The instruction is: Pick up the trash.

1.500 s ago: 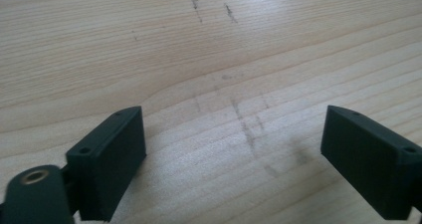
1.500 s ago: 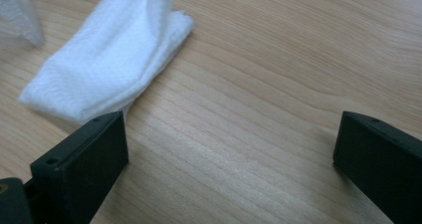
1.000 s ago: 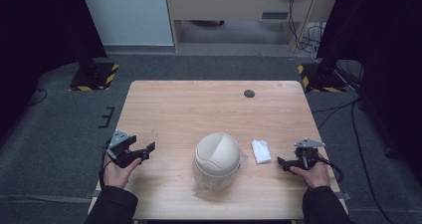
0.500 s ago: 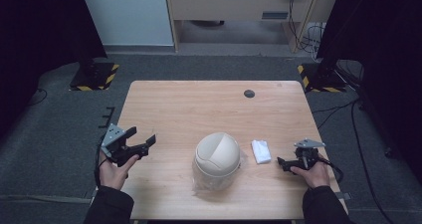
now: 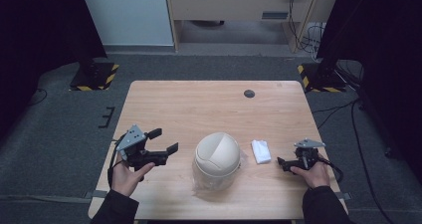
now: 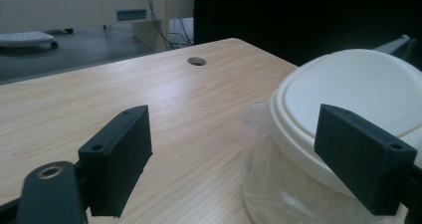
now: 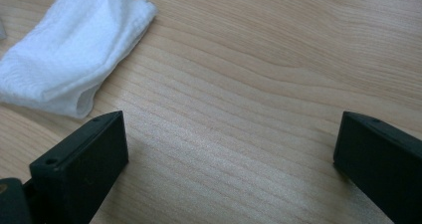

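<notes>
Both tools wide open, nothing gripped, and the domed bin sits between them on the counter (image 5: pixel 209 109).

My left tool (image 5: pixel 164 141) is off the wood, jaws spread, aimed at the cream swing-lid bin (image 5: pixel 217 156), which stands on crinkled clear plastic (image 5: pixel 211 189) near the front edge. My right tool (image 5: pixel 282 163) sits low by the right edge, jaws well apart over bare wood, with a folded white cloth (image 5: pixel 261 151) just beside it, between tool and bin. A dark cable hole (image 5: pixel 249 93) lies toward the far edge.
</notes>
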